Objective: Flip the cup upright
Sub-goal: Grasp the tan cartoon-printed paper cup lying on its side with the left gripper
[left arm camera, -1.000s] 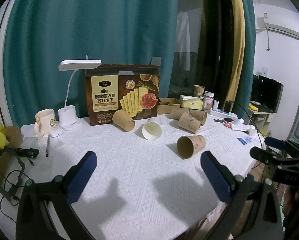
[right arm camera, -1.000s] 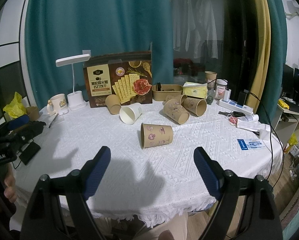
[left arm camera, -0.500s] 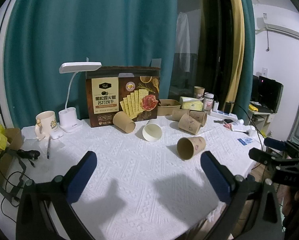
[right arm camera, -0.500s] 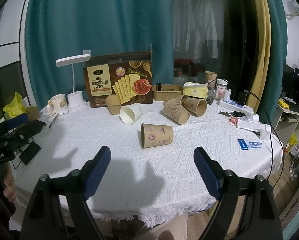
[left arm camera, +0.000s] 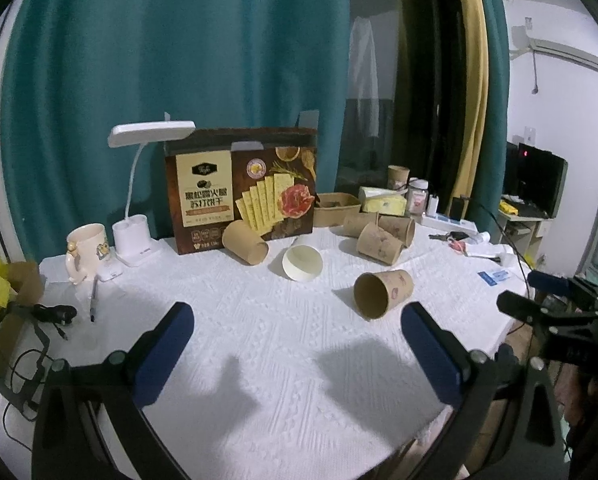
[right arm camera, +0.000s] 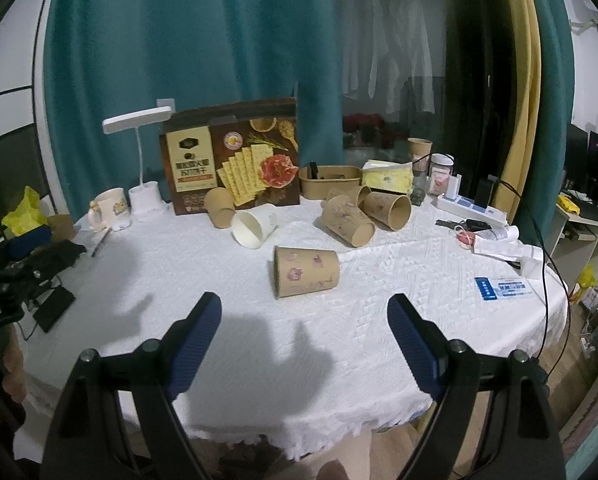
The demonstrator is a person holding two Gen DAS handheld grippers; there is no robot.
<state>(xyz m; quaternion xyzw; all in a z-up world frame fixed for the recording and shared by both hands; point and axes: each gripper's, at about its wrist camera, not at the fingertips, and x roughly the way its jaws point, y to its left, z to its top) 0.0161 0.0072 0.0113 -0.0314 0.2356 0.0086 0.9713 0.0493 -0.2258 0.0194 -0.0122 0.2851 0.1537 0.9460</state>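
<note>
A: Both rigs were built the same way, as far as could be seen. The left gripper (left arm camera: 297, 322) was made of black arms, with a dark blue pad fitted on the inside of each finger (left arm camera: 167, 344).

B: Same for the right gripper (right arm camera: 304, 316)? Ridges were noticed on its blue pads (right arm camera: 197, 330).

A: Yep, ribbed ones. Round silver-grey screws were set into the black arms at the pivots, two per side. From the left wrist view, the right rig was seen side-on: black frame, blue tip, small white lettering that couldn't be read.

B: And "DobotAI"-ish white text, cut off, was spotted on the left rig.
</note>
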